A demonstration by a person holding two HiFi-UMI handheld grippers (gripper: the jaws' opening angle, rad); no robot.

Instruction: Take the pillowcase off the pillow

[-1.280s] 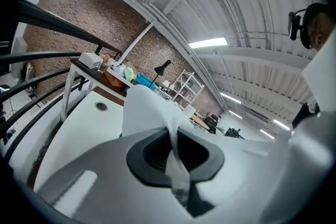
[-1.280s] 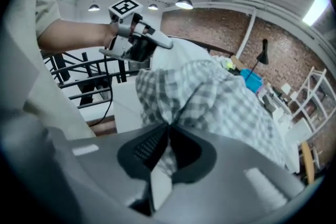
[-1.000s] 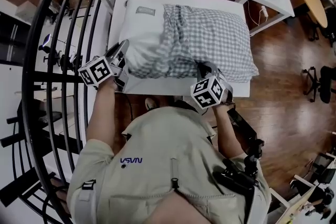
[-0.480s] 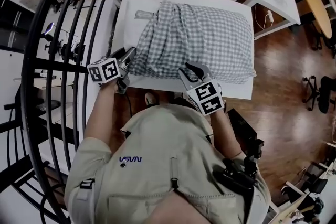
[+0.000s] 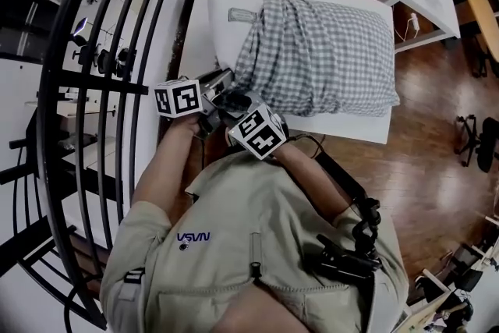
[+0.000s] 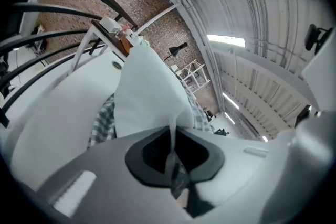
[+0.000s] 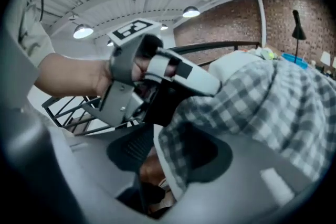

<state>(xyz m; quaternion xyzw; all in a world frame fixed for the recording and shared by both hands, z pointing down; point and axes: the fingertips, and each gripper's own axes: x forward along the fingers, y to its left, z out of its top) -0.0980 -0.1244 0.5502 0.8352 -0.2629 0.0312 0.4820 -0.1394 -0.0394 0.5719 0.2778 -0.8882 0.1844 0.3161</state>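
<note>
on the white worktop [image 5: 351,125], in the upper middle of the head view, lies the pillow [image 5: 228,31]. its bare white end shows at the left. the rest sits inside the checked pillowcase [image 5: 320,51], which is bunched back from that end.

both tools meet at the pillow's lower left corner, just beside each other. the left claw [image 5: 221,79] is closed on a thin fold of the white pillow cloth. its own view shows the fold running straight down between the pressed jaws. that pinch looks meant as an anchor, holding the pillow while the cover is drawn off toward the right of the frame.

the right claw [image 5: 234,100] stands wide apart, its jaws having just been opening. the hem of the pillowcase lies loose in the gap with no pad pressing on it. it is probably placed there because the mouth of the case is at that corner.

by my reading the step in hand is taking hold of the hem. the case is only partly off, with most of the pillow covered. the next move calls for closing on the checked hem alone. catching the white cloth under it would drag both together.
</note>
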